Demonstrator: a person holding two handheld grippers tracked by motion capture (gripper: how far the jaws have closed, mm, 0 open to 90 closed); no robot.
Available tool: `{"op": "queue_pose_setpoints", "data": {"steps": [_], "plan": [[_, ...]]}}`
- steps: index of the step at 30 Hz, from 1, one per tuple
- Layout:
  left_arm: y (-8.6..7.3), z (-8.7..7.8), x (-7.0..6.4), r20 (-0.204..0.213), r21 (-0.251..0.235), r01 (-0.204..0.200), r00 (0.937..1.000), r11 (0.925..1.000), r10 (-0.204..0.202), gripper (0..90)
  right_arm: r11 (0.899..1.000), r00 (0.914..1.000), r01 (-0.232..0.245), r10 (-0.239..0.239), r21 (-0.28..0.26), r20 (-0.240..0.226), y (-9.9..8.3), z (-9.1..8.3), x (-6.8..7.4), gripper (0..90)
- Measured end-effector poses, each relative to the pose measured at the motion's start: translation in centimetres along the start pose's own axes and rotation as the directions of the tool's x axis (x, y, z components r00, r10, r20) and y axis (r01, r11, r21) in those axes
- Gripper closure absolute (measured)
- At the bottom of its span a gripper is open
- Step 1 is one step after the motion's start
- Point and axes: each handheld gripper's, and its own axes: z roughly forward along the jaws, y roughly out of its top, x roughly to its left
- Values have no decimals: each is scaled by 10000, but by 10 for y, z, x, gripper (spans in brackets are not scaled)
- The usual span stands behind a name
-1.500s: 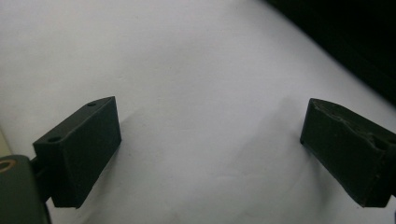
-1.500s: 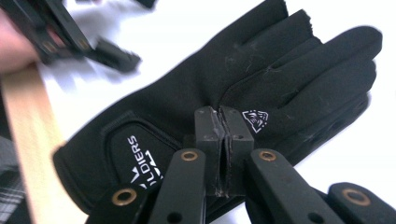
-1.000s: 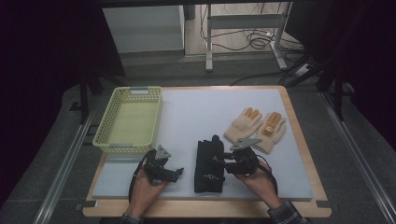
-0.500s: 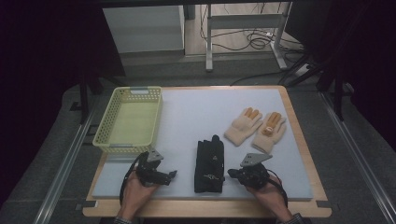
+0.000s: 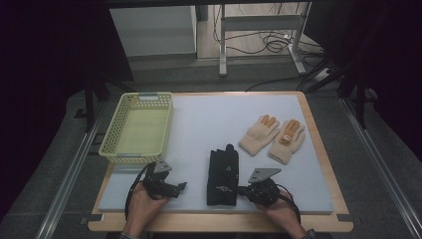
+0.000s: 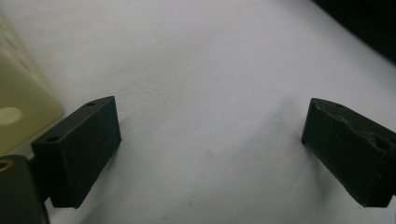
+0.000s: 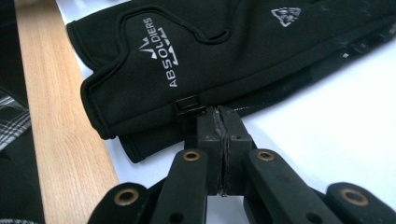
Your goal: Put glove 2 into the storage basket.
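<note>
Near the worktop's front edge, my right hand-held gripper [image 7: 222, 114], jaws together, meets the black gloves' [image 5: 223, 172] right side.

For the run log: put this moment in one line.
right gripper: jaws shut at black gloves edge | left gripper: jaws open over mat | basket: empty
</note>
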Motion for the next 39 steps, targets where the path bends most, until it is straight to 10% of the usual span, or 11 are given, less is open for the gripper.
{"op": "queue_pose_setpoints", "data": {"steps": [39], "plan": [[-10, -8, 14, 195, -71, -166, 9997, 9998, 167, 50, 9992, 9992, 388, -390, -115, -114, 62, 75, 13, 832]]}}
